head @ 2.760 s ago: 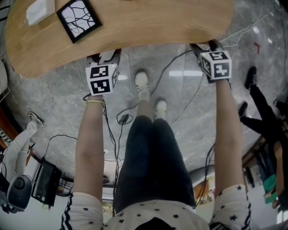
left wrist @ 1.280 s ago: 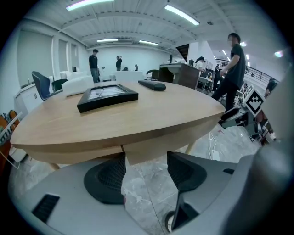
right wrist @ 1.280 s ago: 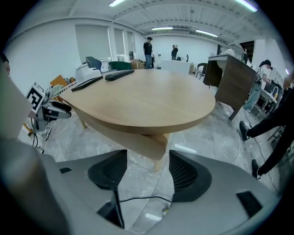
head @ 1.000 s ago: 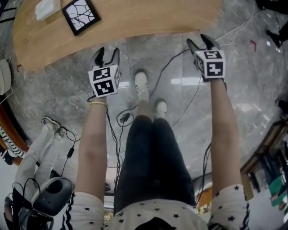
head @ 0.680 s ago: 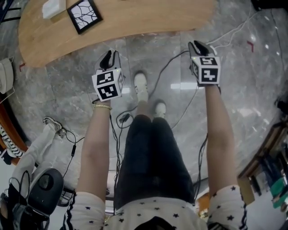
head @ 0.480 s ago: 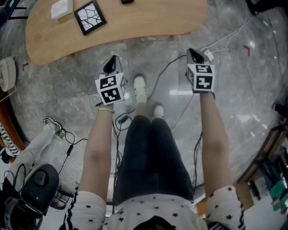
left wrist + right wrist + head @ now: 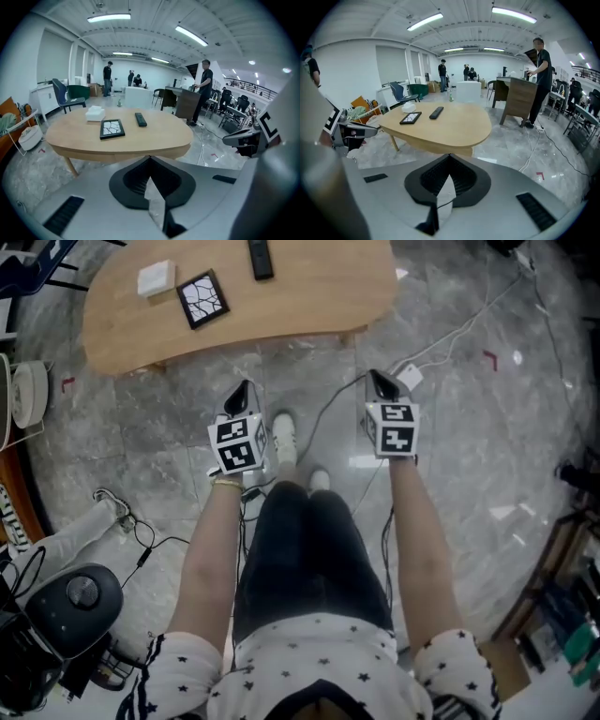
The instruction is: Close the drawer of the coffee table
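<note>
Coffee table, drawer side to the camera: the light wooden oval coffee table stands at the top of the head view. Its drawer shows only as a faint seam in the side band, flush with the rim as far as the left gripper view can tell.

On the tabletop lie a black-framed square picture with a white crackle pattern, a small white box just beside it, and a black remote control a little further along.

Neither tool touches the table — the left gripper and the right gripper hang well short of its near edge. They are over the grey marble floor, one on each side of the person's white shoes, and both point down and towards the table.

Each gripper's own view shows its jaws, which have just been closing, met tip to tip with nothing between them.

A white cable trails across the floor to the right of the feet.

Behind the table, the gripper views show people standing about a bright open room — one of them at a dark desk.
</note>
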